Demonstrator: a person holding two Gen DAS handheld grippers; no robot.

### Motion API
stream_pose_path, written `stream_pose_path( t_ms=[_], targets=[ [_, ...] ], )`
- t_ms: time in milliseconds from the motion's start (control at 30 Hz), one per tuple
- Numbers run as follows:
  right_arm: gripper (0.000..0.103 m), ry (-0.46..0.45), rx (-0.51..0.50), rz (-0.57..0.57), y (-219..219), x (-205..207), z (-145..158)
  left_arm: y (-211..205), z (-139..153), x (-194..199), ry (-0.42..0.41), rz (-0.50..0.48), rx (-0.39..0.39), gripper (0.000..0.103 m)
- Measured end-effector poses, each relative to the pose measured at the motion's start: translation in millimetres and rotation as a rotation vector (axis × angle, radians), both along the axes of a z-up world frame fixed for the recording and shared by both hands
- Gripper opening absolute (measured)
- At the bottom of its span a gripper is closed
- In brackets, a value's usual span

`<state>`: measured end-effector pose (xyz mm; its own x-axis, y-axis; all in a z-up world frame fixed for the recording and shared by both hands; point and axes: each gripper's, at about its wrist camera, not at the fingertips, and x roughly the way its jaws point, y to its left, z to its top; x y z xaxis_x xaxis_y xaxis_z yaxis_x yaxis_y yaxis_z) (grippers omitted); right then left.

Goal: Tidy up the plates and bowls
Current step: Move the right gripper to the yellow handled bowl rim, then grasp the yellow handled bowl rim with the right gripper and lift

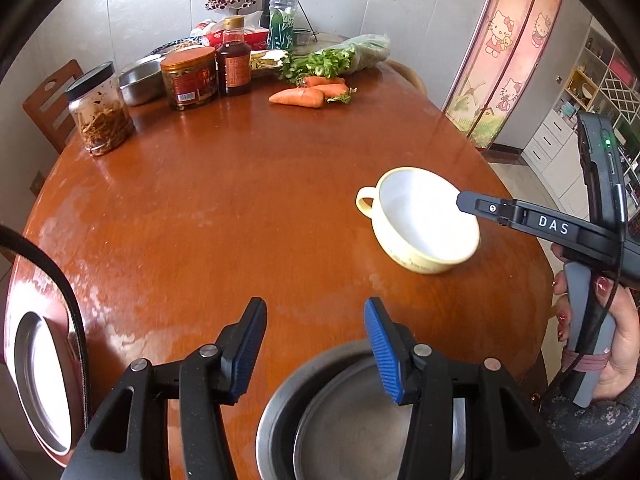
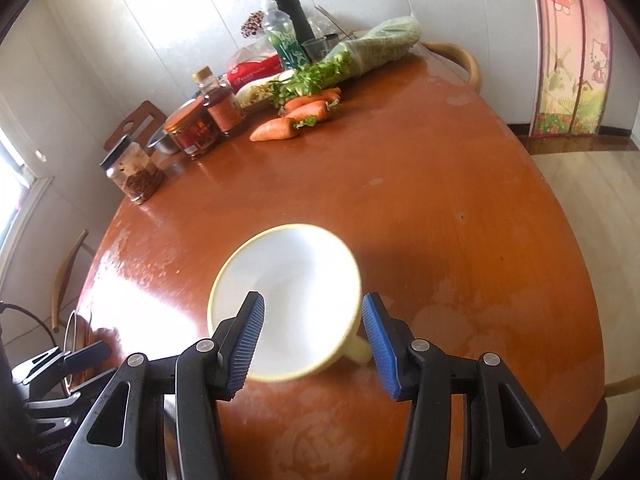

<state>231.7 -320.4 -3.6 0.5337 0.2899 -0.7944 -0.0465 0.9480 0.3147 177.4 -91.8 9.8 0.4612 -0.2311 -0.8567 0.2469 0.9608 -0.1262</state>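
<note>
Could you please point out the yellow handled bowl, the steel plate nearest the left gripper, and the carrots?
yellow handled bowl (image 2: 288, 300): right wrist view, white inside.
steel plate (image 1: 352, 432): left wrist view, flat centre.
carrots (image 1: 298, 97): left wrist view, nearest carrot's body.

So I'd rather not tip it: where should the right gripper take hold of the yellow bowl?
Pinch the yellow bowl by its near rim wall, coming from above: it sits upright and is wider than the open right gripper. Its small handle by the right finger is an alternative.

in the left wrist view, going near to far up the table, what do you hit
steel plate under the left gripper → yellow bowl → carrots → greens → water bottle
</note>
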Motion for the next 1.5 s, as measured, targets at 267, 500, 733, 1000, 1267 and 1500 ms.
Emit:
stream_pose_path(
  t_ms=[267,500,733,1000,1267,1500],
  targets=[
    [0.053,0.04,0.006,0.015,-1,24,-12,-9,-9,19,0.033,-0.015,0.012,0.051],
    [0.053,0.069,0.018,0.016,1,28,-19,-15,-13,26,0.053,-0.033,0.013,0.051],
    [0.053,0.087,0.027,0.043,9,23,-18,-17,-17,31,0.068,-0.039,0.007,0.051],
    [0.054,0.095,0.016,0.122,37,15,-17,-12,-21,36,0.08,-0.022,-0.005,0.051],
    [0.054,0.097,0.025,0.235,72,8,-18,8,-23,49,0.089,0.042,-0.03,0.051],
    [0.054,0.057,-0.008,0.212,75,12,-18,19,-28,63,0.098,0.087,-0.048,0.051]
  ],
)
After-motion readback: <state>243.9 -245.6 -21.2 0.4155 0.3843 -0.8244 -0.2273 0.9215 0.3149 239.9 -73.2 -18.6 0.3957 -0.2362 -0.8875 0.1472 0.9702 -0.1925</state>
